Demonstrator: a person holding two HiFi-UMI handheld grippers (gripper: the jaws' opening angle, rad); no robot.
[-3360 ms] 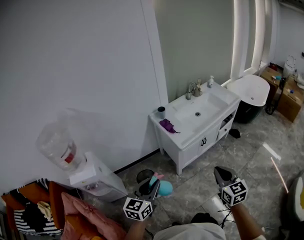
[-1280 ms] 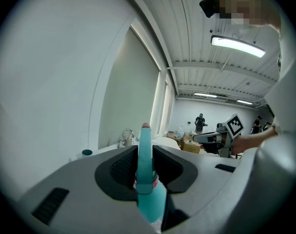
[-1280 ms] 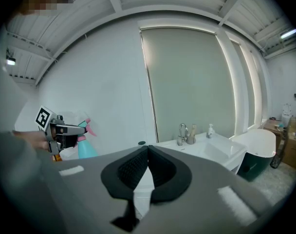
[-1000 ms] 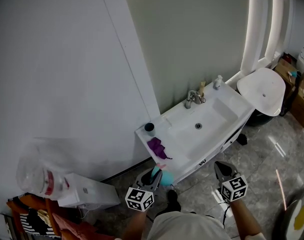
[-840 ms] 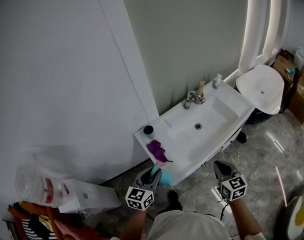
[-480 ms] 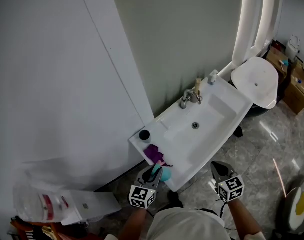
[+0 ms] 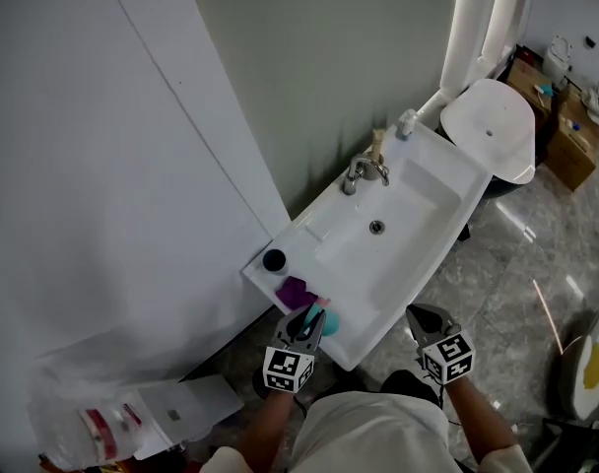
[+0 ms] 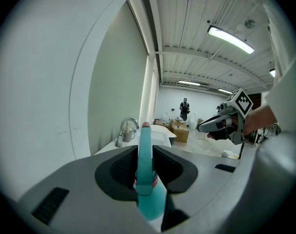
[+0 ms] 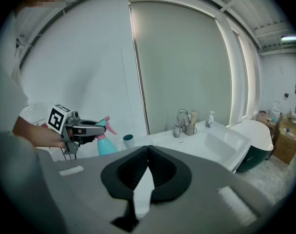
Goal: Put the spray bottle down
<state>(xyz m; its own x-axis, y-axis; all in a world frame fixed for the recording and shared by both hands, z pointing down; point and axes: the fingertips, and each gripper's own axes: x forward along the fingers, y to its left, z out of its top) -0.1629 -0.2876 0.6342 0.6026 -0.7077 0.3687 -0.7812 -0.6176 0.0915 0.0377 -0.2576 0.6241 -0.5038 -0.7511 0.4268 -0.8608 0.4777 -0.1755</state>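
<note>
The spray bottle (image 7: 326,319) is teal with a pink trigger. My left gripper (image 7: 309,325) is shut on its neck, and it hangs over the near left corner of the white vanity counter (image 7: 418,227). In the left gripper view the bottle (image 8: 149,189) stands upright between the jaws of the left gripper (image 8: 146,167). Whether its base touches the counter is hidden. My right gripper (image 7: 425,317) is shut and empty, in front of the counter's front edge. The right gripper view shows the right gripper (image 9: 148,152), with the left gripper (image 9: 87,127) and the bottle (image 9: 105,143) off to the left.
A purple cloth (image 7: 296,290) and a dark cup (image 7: 274,260) lie on the counter's left end beside the bottle. The basin (image 7: 383,215), faucet (image 7: 364,170) and soap dispenser (image 7: 406,123) lie farther along. A white tub (image 7: 492,126) stands beyond. A water dispenser (image 7: 171,407) lies at lower left.
Both grippers have moved forward to the vanity. The bottle, earlier short of the counter's front edge, is now over its near left corner beside the purple cloth.
</note>
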